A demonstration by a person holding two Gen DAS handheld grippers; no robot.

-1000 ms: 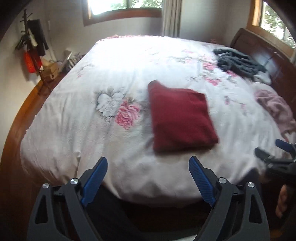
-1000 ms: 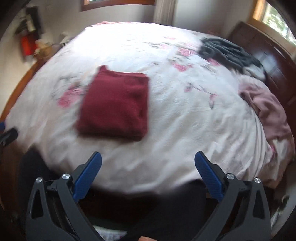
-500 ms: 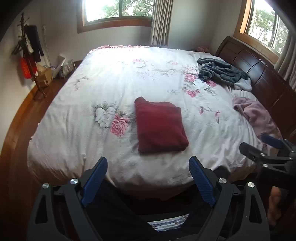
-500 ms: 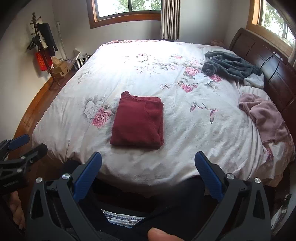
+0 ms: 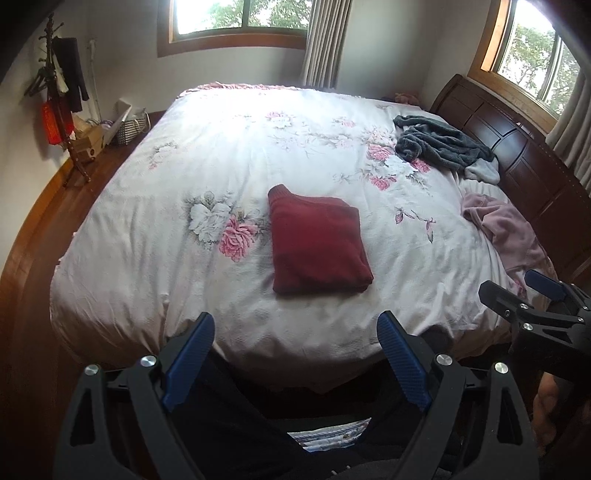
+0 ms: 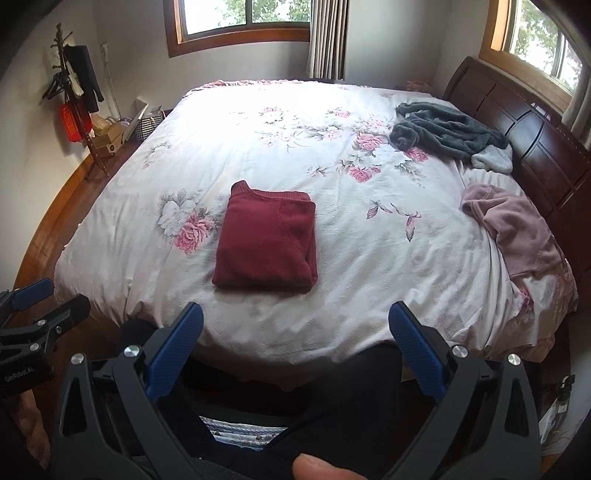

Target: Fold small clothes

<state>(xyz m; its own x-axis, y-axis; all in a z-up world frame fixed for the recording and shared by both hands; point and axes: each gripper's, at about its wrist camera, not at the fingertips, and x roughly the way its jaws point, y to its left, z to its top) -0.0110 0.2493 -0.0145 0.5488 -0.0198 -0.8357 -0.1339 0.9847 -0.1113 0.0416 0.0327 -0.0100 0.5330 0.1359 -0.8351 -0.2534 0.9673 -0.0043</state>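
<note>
Daylit bedroom (image 5: pixel 236 22), floral-covered bed (image 5: pixel 229 147)

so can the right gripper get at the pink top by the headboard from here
Probably yes. The right gripper is open and empty, and the pink top lies uncovered on the bed, with only bare cover between, though it needs a reach.

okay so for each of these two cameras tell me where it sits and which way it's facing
Left wrist: rides the left gripper, off the near edge of the bed, facing the far window; the right gripper and dark trouser legs show.
Right wrist: rides the right gripper, same heading; the left gripper and a fingertip show.
Shared: folded red garment, grey garment, pink garment.
</note>
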